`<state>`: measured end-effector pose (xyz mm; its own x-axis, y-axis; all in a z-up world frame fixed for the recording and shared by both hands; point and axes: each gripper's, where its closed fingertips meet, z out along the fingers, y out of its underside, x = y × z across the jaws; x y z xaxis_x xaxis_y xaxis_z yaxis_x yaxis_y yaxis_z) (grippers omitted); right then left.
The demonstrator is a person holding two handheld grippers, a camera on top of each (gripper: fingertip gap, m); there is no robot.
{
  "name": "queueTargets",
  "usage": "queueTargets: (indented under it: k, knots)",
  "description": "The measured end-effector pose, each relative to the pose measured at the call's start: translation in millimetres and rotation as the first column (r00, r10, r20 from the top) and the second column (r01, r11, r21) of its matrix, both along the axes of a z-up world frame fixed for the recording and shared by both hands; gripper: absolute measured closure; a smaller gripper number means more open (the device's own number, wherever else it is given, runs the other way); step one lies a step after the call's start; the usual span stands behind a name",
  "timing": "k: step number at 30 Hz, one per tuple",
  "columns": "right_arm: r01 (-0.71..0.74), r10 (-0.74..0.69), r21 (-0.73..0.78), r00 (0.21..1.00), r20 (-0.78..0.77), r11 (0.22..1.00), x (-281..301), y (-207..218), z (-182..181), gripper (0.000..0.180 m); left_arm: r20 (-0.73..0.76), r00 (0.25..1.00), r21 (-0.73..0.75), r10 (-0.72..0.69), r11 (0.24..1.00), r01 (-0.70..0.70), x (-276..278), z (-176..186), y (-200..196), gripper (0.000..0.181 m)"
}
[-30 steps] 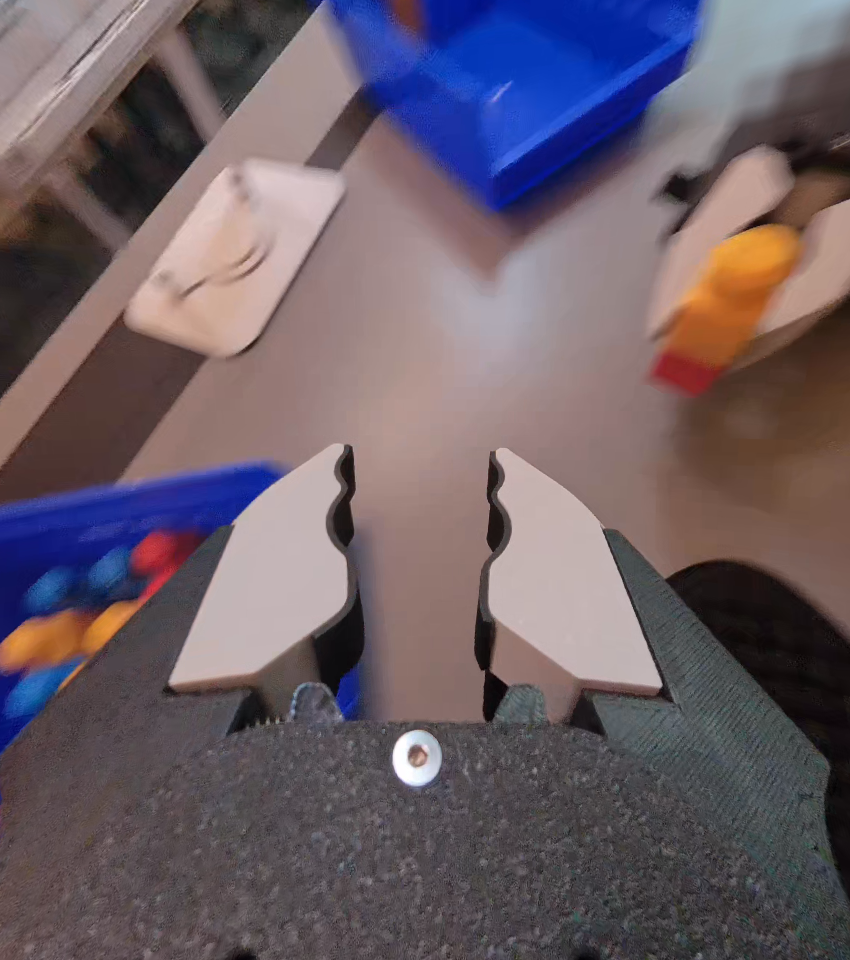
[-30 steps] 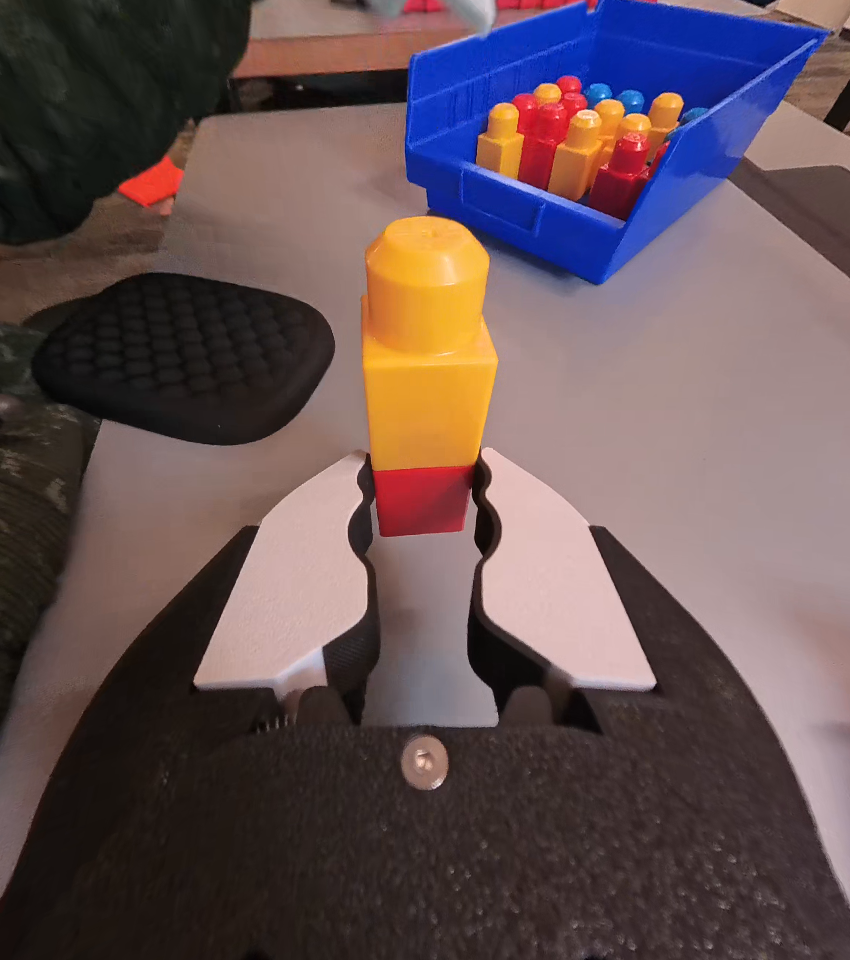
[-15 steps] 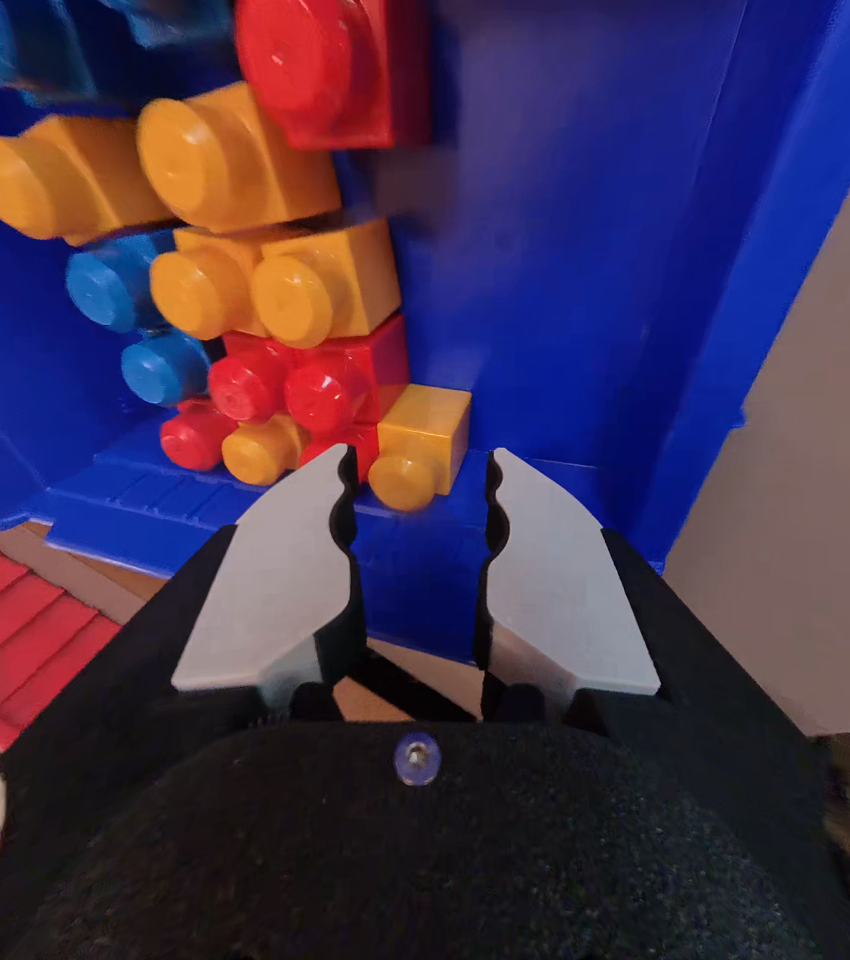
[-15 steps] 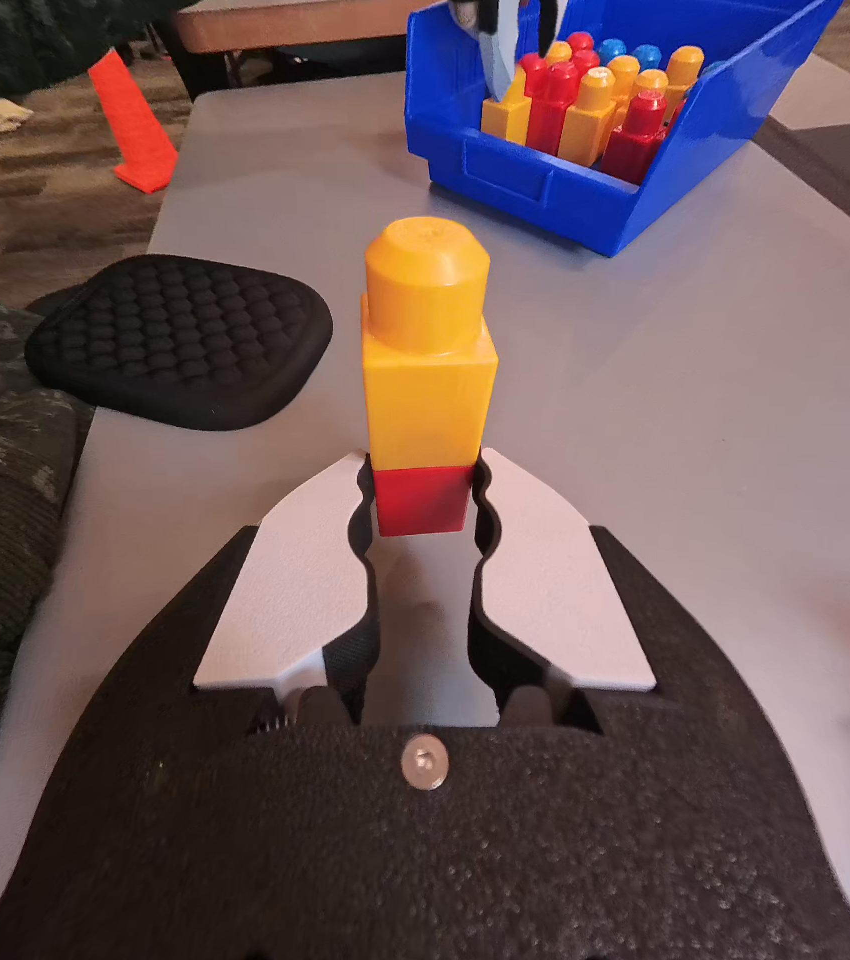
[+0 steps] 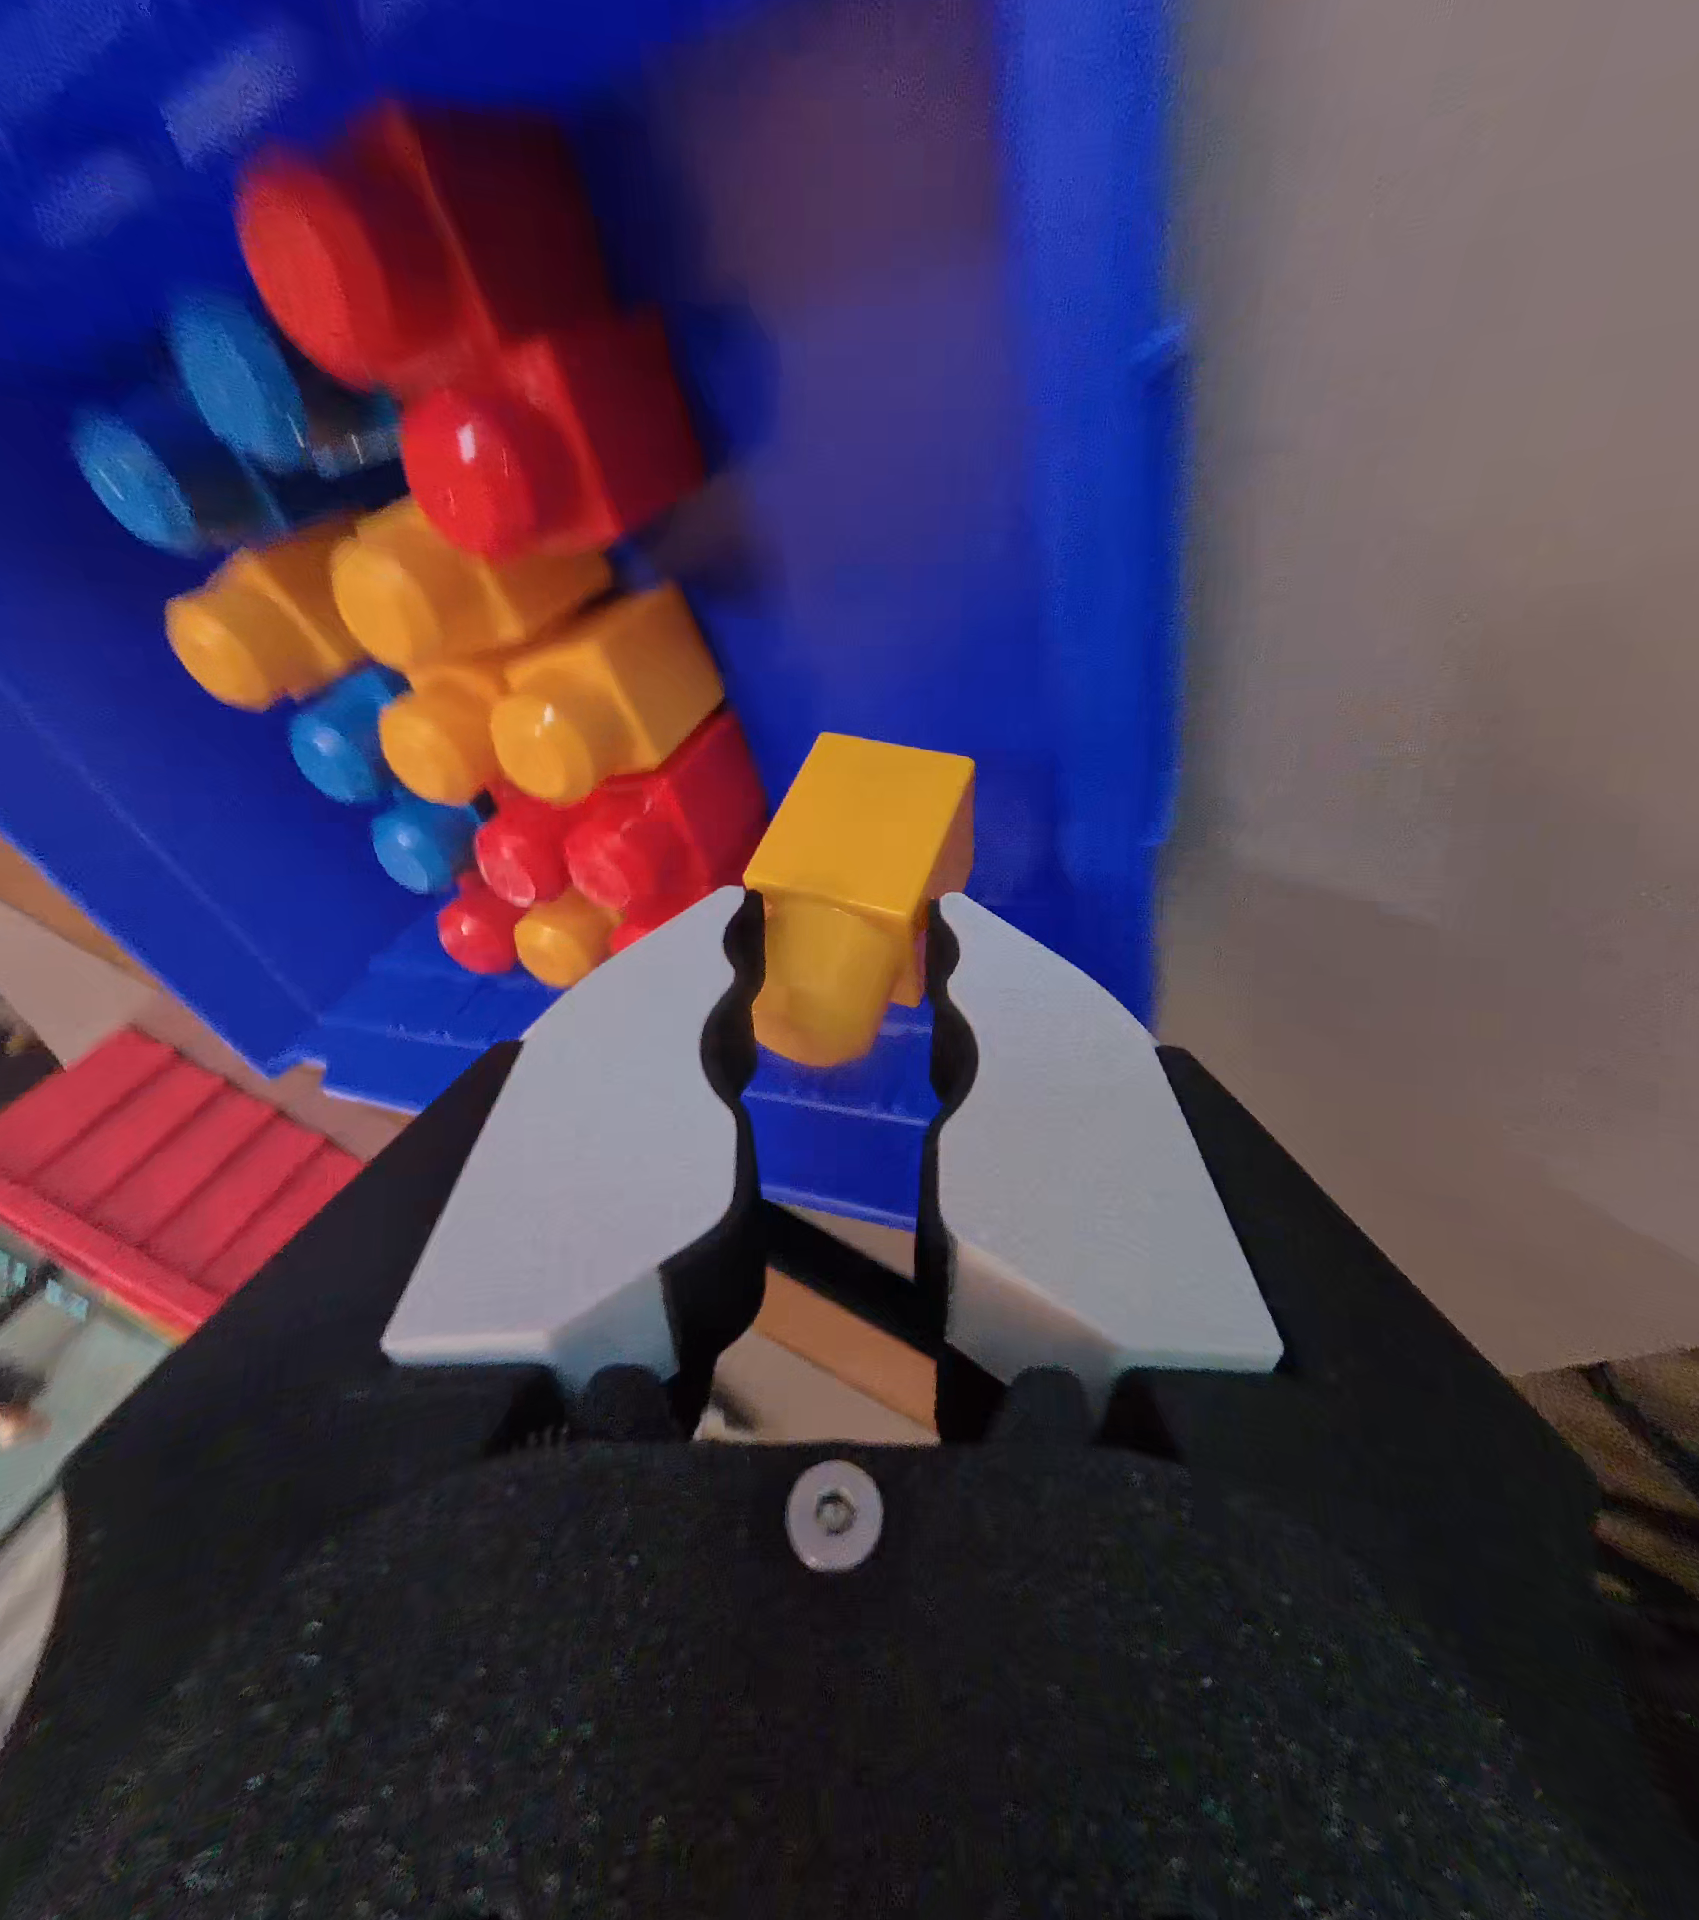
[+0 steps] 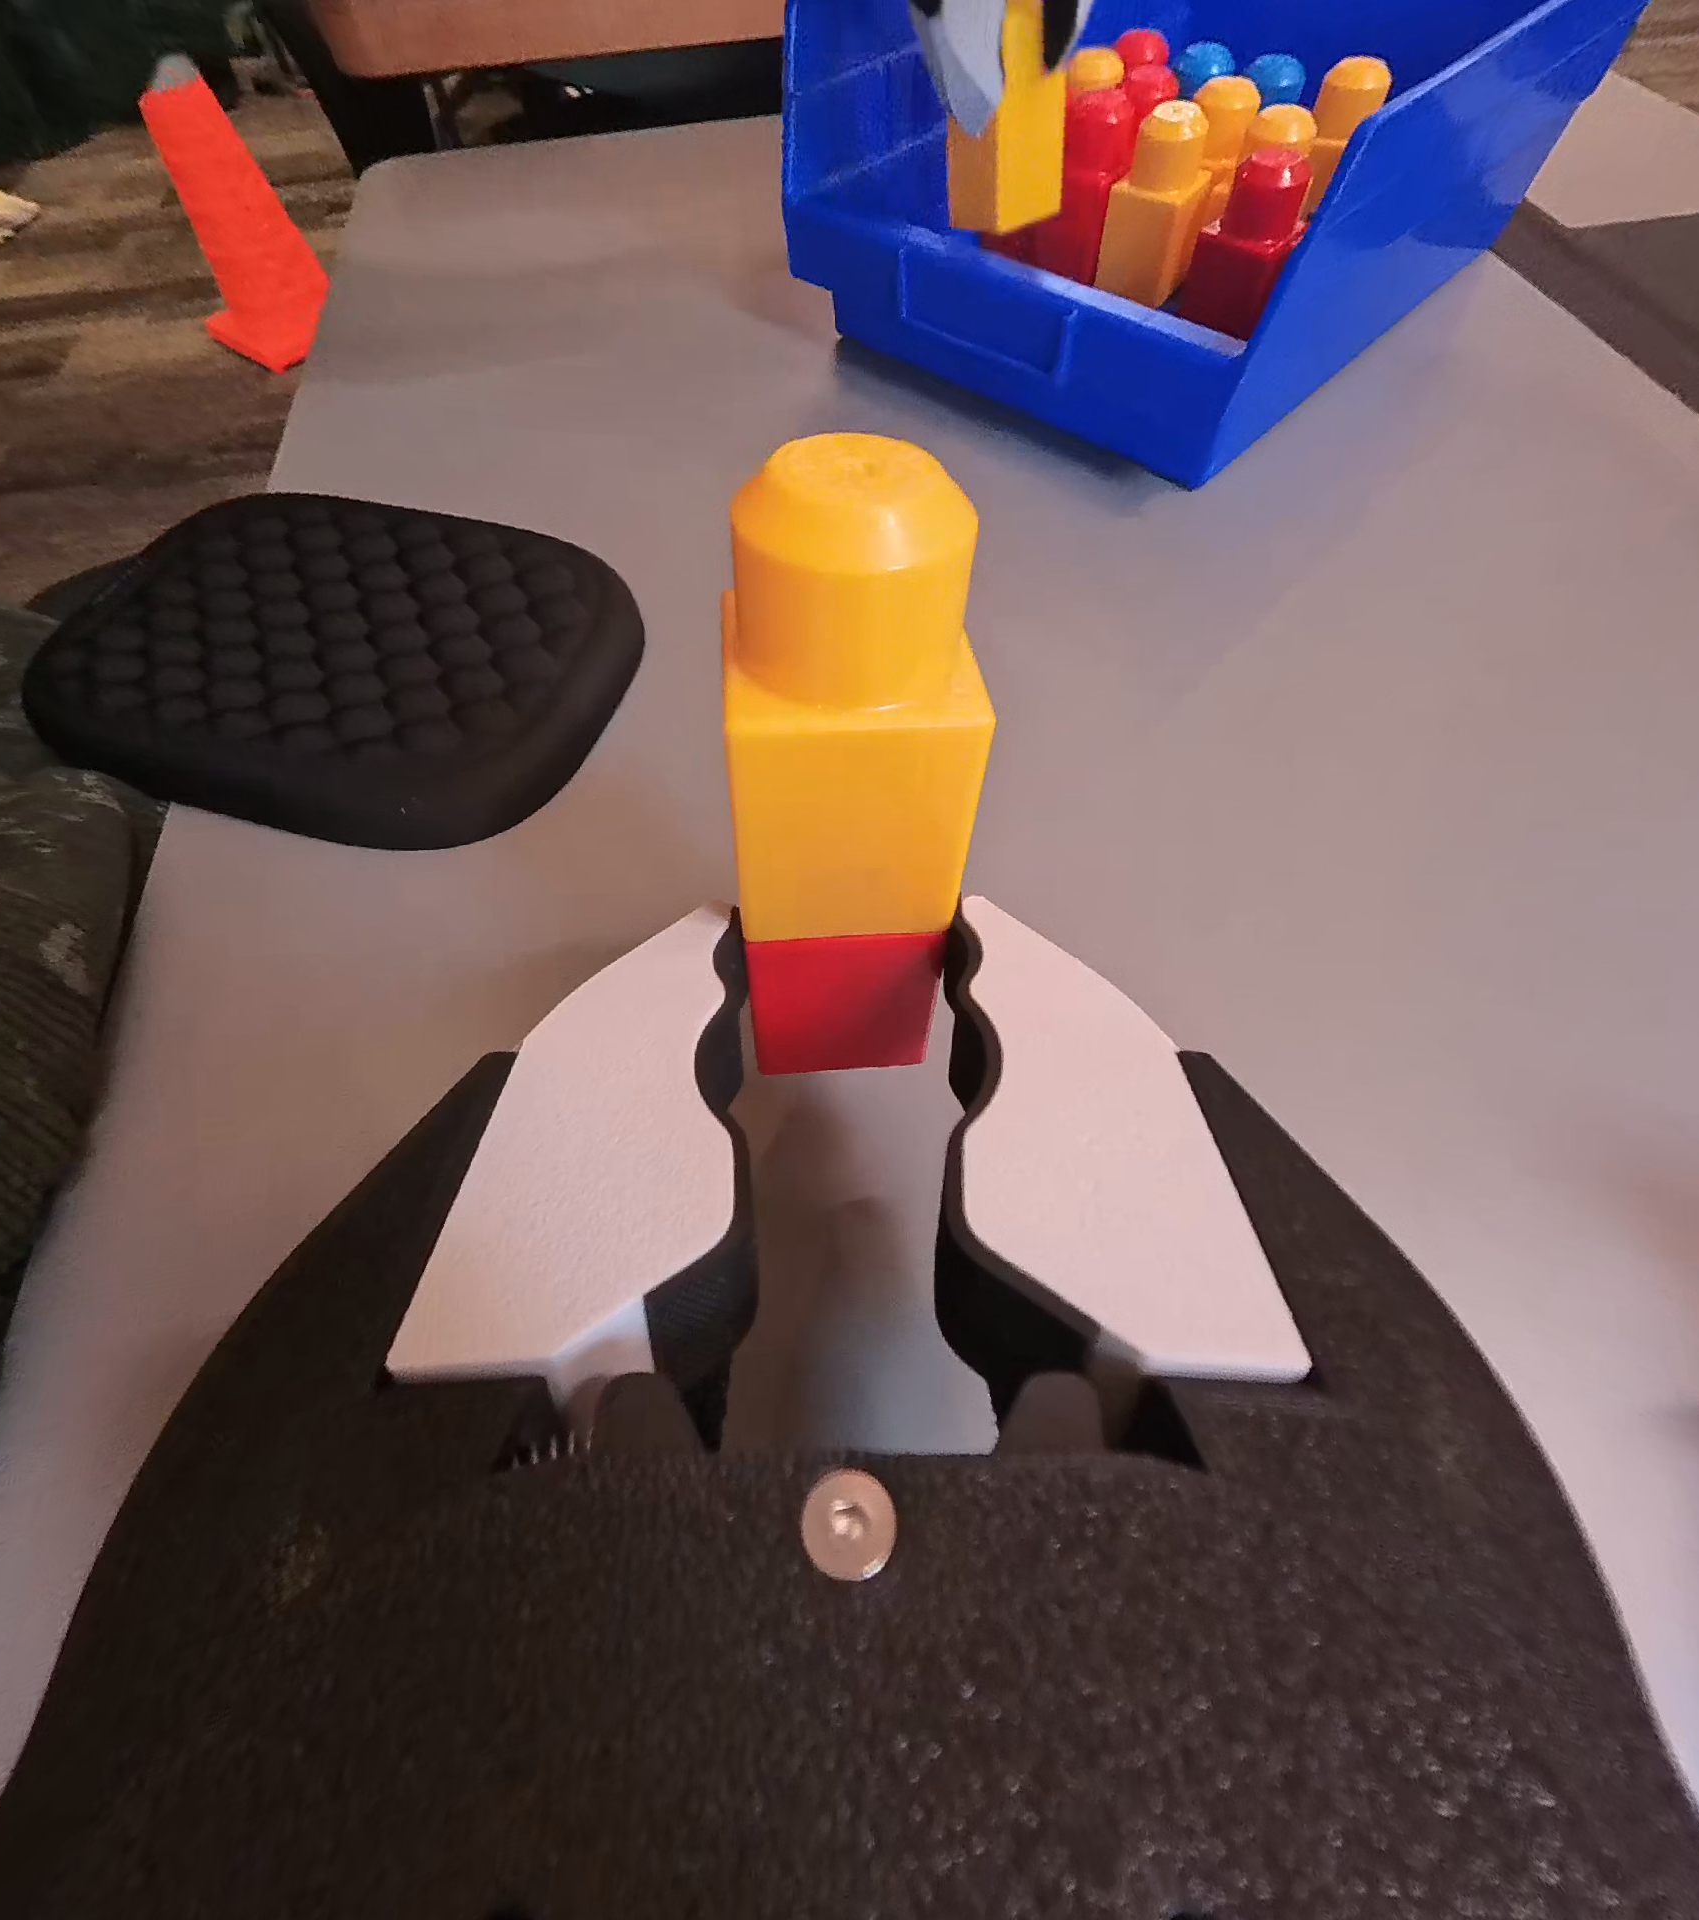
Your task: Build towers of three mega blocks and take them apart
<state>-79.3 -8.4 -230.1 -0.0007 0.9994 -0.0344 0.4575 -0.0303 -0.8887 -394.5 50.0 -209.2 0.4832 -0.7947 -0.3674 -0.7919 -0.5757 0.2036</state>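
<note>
- Tower (image 6: 850, 758): two blocks, a yellow block (image 6: 855, 717) pressed onto a red block (image 6: 840, 1000); upright, stud on top.
- Right tongs (image 6: 843, 1003): closed on the red block, one finger on each side; the tower is held over the near middle of the grey surface (image 6: 1344, 831).
- Left tongs (image 5: 837, 935): closed on a single yellow block, here called the loose block (image 5: 855, 873), gripped at its stud end, over the bin.
- Bin (image 6: 1053, 332): blue, open-fronted, at the far right part of the surface; holds standing red, yellow and blue blocks (image 6: 1177, 187) in rows.
- Loose block, right wrist view (image 6: 1016, 156): seen hanging at the bin's front left, above the stored blocks; the left tongs (image 6: 990, 62) are partly cut off by the frame's top.
- Black pad (image 6: 336, 665): honeycomb texture, lying on the surface's left edge.
- Orange cone (image 6: 242, 239): on the floor beyond the far left corner.
</note>
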Motion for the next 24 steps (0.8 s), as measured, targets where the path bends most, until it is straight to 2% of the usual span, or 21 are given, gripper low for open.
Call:
queueTargets:
  k: [4,8,13,15,18,20,22,24]
  knots:
    - [0.022,-0.022,-0.016,1.000,-0.018,1.000,2.1,6.4,4.8,0.143,0.152,0.964,0.033,-0.217,0.976,0.214,97.7,25.8,-23.1,0.152]
    - [0.072,-0.071,0.001,0.996,-0.046,0.997,8.2,16.3,13.6,0.143,0.199,0.902,0.025,-0.384,0.922,0.386,180.2,3.8,-38.3,0.151]
    - [0.130,-0.129,0.008,0.990,-0.053,0.992,17.9,31.2,14.0,0.143,0.323,0.850,0.033,-0.417,0.902,0.430,247.1,-38.5,-30.8,0.151]
    - [0.142,-0.142,-0.002,0.988,-0.053,0.990,20.1,35.2,12.7,0.143,0.386,0.815,0.085,-0.432,0.897,0.435,262.6,-42.6,-26.1,0.150]
    - [0.142,-0.142,-0.009,0.988,-0.064,0.990,20.7,36.2,13.8,0.143,0.603,0.673,0.196,-0.427,0.898,0.394,289.0,-22.7,-29.4,0.140]
    - [0.123,-0.125,-0.026,0.988,-0.091,0.992,18.3,32.4,18.2,0.143,0.752,0.495,0.303,-0.435,0.895,0.327,307.5,2.0,-32.8,0.132]
    - [0.084,-0.091,-0.054,0.986,-0.141,0.995,14.2,24.3,26.0,0.143,0.834,0.312,0.394,-0.455,0.887,0.241,319.0,23.6,-37.5,0.129]
    - [0.036,-0.051,-0.079,0.977,-0.206,0.996,8.8,13.9,36.3,0.143,0.873,0.180,0.423,-0.454,0.887,0.185,325.7,31.9,-46.3,0.125]
